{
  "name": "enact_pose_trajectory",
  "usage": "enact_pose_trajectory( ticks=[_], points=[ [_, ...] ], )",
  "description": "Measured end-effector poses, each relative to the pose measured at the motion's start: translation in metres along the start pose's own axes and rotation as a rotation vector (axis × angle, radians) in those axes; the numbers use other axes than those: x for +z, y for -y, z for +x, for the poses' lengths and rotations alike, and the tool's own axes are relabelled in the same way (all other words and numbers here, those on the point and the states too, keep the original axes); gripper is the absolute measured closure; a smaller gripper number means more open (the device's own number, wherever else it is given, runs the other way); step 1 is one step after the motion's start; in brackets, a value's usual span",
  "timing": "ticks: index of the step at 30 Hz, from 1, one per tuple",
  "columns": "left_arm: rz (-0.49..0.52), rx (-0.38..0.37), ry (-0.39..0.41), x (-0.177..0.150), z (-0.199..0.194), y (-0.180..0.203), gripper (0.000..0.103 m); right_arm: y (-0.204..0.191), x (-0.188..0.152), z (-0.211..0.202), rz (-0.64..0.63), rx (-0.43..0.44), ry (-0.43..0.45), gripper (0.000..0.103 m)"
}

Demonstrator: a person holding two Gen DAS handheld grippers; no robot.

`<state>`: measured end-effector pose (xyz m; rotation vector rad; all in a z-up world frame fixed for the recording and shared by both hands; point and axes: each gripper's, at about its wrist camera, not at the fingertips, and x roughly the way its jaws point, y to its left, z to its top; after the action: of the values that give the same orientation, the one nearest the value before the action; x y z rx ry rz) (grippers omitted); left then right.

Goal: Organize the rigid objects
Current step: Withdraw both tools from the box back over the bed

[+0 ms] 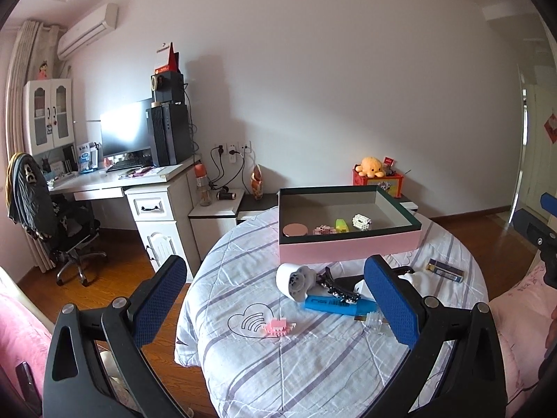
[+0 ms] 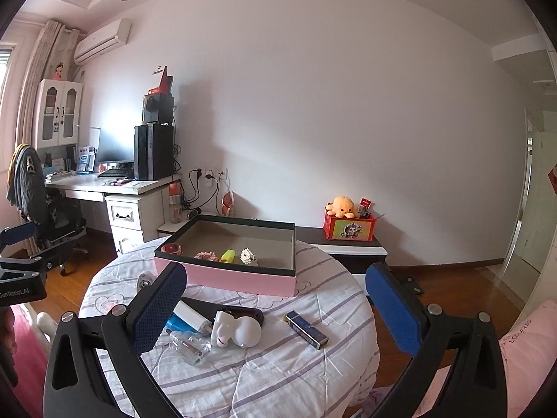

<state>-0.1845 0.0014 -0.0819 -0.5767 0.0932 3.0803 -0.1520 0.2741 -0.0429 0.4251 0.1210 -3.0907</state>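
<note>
Clearly between picks, the left tool (image 1: 275,299) and right tool (image 2: 275,308) both hover spread and empty over the counter (image 2: 278,376), where the blue box (image 2: 306,329) lies centre-frame awaiting a descending pinch toward the pink tray (image 2: 243,282) behind.

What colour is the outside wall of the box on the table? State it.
Pink, with a dark rim; the box shows best in the left wrist view.

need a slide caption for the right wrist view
Open right claw above a quilted round table scattered with small items, pink box behind already holding four.
</note>
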Motion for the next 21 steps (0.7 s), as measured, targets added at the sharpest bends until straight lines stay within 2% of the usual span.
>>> enact_pose_trajectory(
  ticks=[13,21],
  points=[
    [0.036,-0.012,-0.058,-0.012,0.022,0.013,0.000,0.014,-0.015,0.017,0.029,-0.024,-0.063,0.000],
    [0.034,0.001,-0.158,-0.036,0.055,0.006,0.000,0.026,-0.037,0.045,0.043,-0.040,-0.142,0.000]
  ],
)
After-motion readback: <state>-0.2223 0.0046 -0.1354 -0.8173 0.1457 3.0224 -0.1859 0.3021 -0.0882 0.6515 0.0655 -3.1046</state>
